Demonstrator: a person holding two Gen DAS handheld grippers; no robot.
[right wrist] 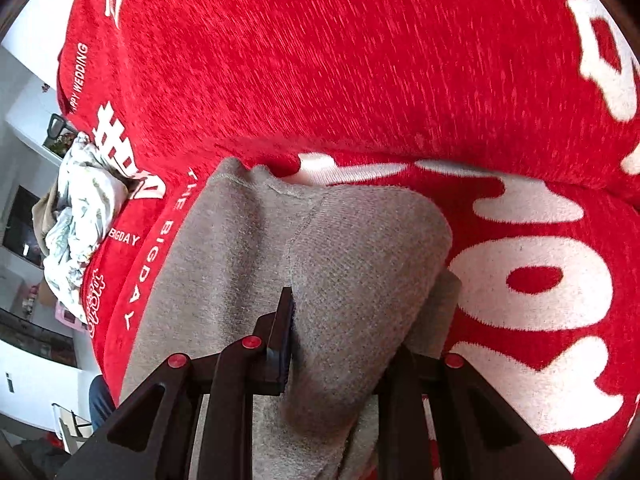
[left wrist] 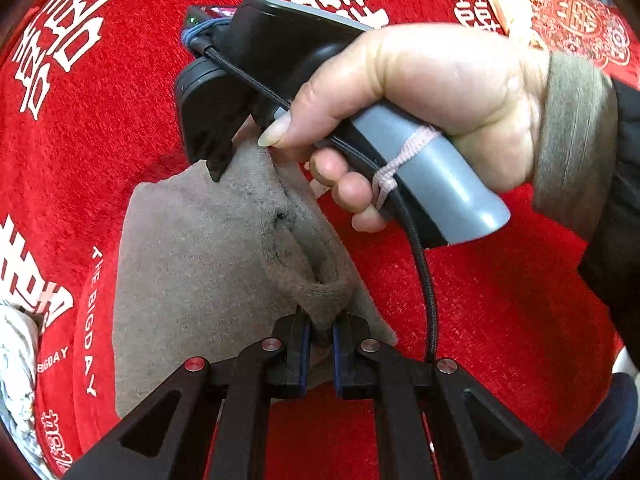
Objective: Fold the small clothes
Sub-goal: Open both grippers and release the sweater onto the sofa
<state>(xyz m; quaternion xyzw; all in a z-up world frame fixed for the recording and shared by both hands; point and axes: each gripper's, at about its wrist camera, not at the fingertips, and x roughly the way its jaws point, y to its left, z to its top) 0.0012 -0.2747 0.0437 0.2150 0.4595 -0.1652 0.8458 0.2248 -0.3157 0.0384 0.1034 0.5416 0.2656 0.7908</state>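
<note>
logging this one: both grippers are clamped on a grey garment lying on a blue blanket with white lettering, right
Not quite: the blanket is red, not blue, as the left wrist view shows. The rest holds: the left gripper and right gripper both pinch the grey garment, and the lettering is white.

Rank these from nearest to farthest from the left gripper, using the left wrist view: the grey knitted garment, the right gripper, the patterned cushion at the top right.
1. The grey knitted garment: pinched between the left gripper pads.
2. The right gripper: farther up, its tip gripping the garment's far edge.
3. The patterned cushion: at the top right corner, beyond the person's hand.
</note>
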